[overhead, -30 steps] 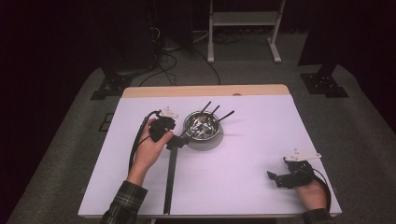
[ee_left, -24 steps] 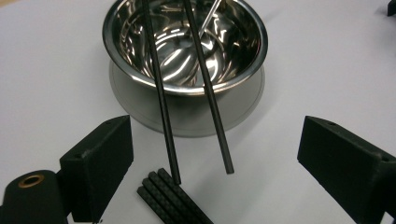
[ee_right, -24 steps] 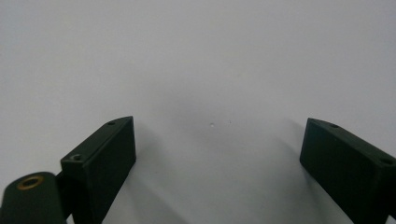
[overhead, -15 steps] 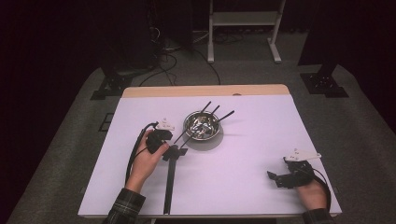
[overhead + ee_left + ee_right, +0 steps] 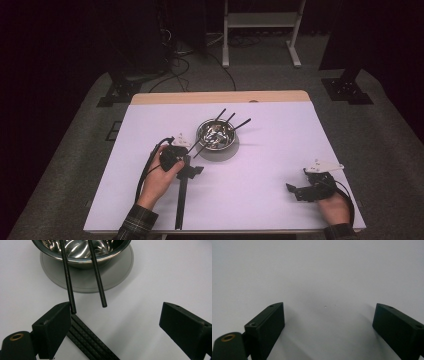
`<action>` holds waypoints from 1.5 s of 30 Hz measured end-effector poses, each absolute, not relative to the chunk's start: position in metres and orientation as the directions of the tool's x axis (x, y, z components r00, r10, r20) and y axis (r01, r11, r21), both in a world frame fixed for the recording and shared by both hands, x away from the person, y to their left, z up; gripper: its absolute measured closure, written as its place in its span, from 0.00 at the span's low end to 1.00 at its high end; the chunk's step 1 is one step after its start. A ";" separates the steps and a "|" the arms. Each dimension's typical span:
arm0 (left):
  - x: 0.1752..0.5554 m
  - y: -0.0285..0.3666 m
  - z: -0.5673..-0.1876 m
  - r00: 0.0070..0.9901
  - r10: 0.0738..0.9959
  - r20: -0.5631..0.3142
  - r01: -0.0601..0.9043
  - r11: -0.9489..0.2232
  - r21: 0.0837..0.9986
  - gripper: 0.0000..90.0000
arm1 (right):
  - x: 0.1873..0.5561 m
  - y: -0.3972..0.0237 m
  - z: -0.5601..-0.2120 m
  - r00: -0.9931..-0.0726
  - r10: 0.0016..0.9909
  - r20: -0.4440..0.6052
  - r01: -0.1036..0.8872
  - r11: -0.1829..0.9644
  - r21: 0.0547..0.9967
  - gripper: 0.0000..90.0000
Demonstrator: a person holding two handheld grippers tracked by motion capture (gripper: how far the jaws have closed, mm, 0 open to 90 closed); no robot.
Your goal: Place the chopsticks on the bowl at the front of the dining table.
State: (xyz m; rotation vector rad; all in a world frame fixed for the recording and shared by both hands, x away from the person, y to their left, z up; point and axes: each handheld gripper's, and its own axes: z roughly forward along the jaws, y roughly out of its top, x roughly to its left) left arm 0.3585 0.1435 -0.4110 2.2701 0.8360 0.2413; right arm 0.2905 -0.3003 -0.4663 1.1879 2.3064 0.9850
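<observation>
- High view: my left gripper (image 5: 189,161) sits left of centre on the pale lilac worktop (image 5: 270,165), jaws pointed toward the shiny round steel bowl (image 5: 216,136). The bowl stands on a flat grey round disc (image 5: 222,151) toward the middle of the far half of the worktop.
- Several thin black rods (image 5: 231,120) lie in the bowl, ends sticking out over its far rim and its near-left rim. My left gripper is just beside the near-left ends.
- A long flat black carbon-fibre strip (image 5: 180,200) runs from under my left gripper to the worktop's near edge.
- My right gripper (image 5: 295,189) rests near the near right corner, well apart from the bowl, jaws pointed left.
- Left gripper view: my jaws stand wide apart and hold nothing. Two black rods come down out of the steel bowl (image 5: 82,250) over its rim. The left rod (image 5: 68,280) ends at the tip of my left jaw; touching or not, I cannot tell. The right rod (image 5: 97,277) ends in the open gap, apart from both jaws.
- The grey disc (image 5: 117,272) shows under the bowl. The carbon-fibre strip (image 5: 92,345) lies on the worktop beneath the left jaw, running down to the right.
- Right gripper view: my jaws are spread wide, nothing between them, with the bare lilac worktop (image 5: 322,277) below.
</observation>
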 end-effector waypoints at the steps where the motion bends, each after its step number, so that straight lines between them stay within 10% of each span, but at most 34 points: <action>1: 0.357 0.142 -0.411 0.778 0.626 -0.061 0.498 -0.554 0.667 0.10 | 0.290 -0.300 -0.466 -0.579 0.815 -0.004 0.561 0.402 0.724 0.10; 45: 0.345 0.124 -0.405 0.799 0.594 -0.094 0.493 -0.558 0.668 0.11 | 0.290 -0.300 -0.466 -0.579 0.815 -0.004 0.561 0.402 0.723 0.10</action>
